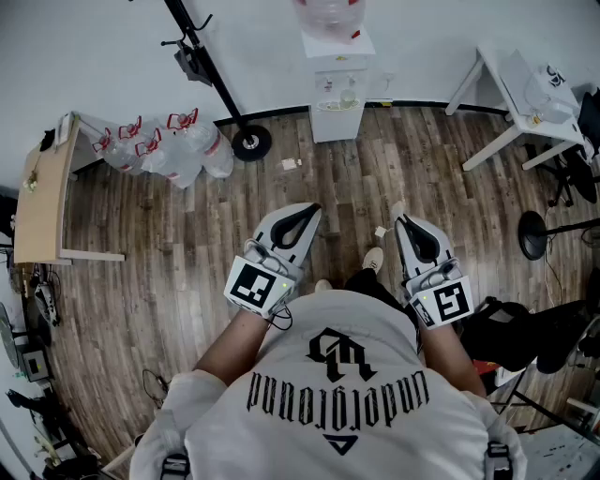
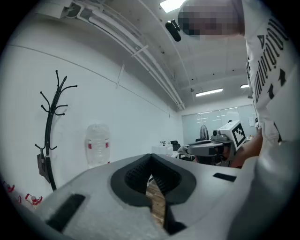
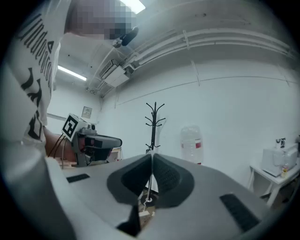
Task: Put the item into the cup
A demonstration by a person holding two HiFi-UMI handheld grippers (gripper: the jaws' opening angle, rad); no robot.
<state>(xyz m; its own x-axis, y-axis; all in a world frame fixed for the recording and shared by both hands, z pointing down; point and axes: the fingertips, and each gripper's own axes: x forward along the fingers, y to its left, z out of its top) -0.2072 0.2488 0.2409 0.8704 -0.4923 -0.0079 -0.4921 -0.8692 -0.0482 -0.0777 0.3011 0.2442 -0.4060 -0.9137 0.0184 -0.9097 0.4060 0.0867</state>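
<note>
Preparation only: left gripper [image 1: 311, 210] and right gripper [image 1: 400, 222] hang closed and empty over the floor [image 1: 178, 244]; next move requires locating item and cup, neither visible.

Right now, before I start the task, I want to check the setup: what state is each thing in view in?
left gripper: shut, empty, held level.
right gripper: shut, empty, held level.
water dispenser: upright, bottle seated on top.
coat rack: standing upright.
plastic bags: lying on the floor.
</note>
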